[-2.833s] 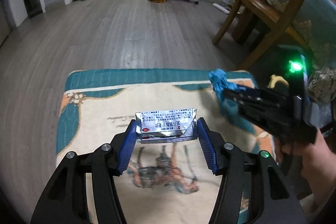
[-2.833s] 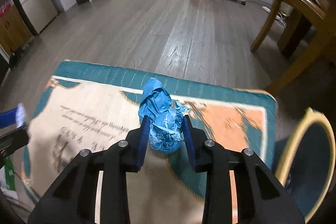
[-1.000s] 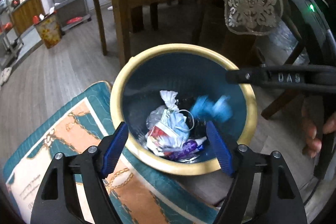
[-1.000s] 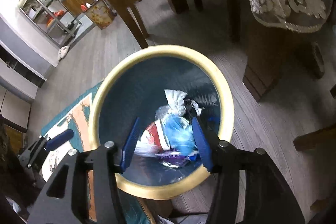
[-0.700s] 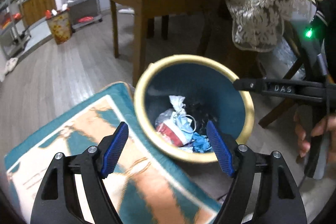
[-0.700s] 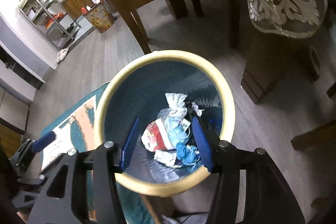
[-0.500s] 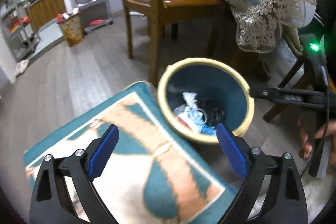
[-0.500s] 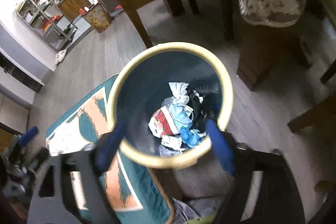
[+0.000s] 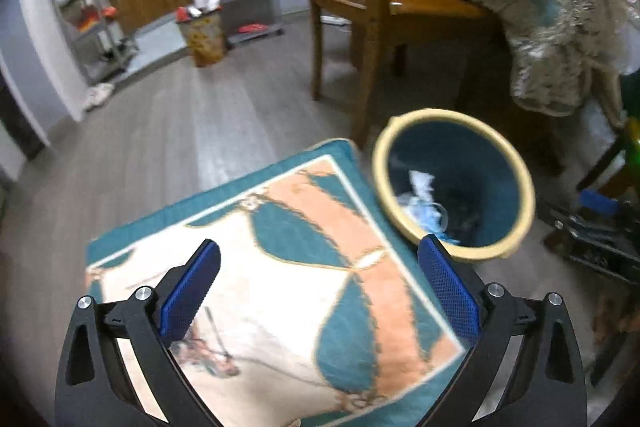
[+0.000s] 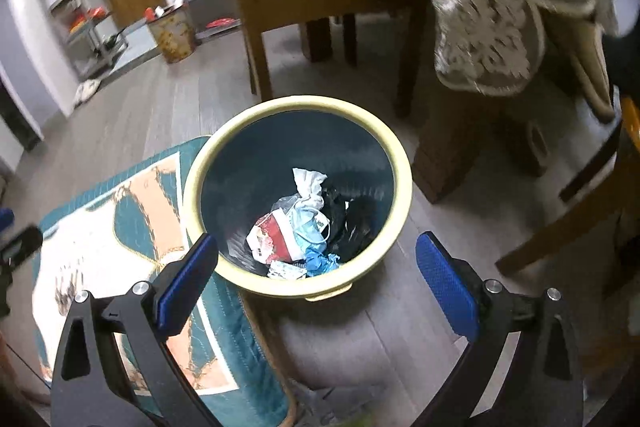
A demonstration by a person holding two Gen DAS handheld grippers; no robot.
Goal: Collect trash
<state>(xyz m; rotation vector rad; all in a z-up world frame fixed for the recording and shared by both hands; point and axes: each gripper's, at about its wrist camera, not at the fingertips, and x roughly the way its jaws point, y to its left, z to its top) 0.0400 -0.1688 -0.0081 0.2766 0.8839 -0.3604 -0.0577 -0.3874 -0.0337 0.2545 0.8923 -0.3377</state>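
Far left, a metal shelf rack (image 9: 86, 7) loaded with red and orange odds and ends stands against the wall, pale slippers (image 9: 98, 93) on the floor by its foot. Next along, a rusty yellow patterned bin (image 9: 204, 37) sits at the far end of the grey plank floor (image 9: 168, 131), well apart from the action.

Nearer, the teal, cream and orange rug (image 9: 304, 267) spreads under the left gripper (image 9: 318, 285). Its jaws are opening, blue pads flung wide, nothing between them but bare rug. No rubbish shows on the stretch of rug in view.

Moving right, the wooden chair (image 9: 360, 11) stands just beyond the rug's far corner, one leg coming down right beside the wastebasket (image 9: 520, 179), which touches the rug's right edge. It is a teal tub with a cream rim, and the trash (image 10: 296, 231) is in its bottom: a red-and-white wrapper, a white tissue twist, a pale blue face mask, a crumpled blue wad, something black.

The right gripper (image 10: 316, 267) hangs over the near rim, jaws opening too, pads wide either side of the tub's mouth, gripping nothing.

Right again, the lace-edged teal tablecloth (image 10: 504, 11) droops over a thick wooden table leg (image 10: 452, 151) just behind the basket. At the far right another chair's legs (image 10: 560, 227) slant across the floor.
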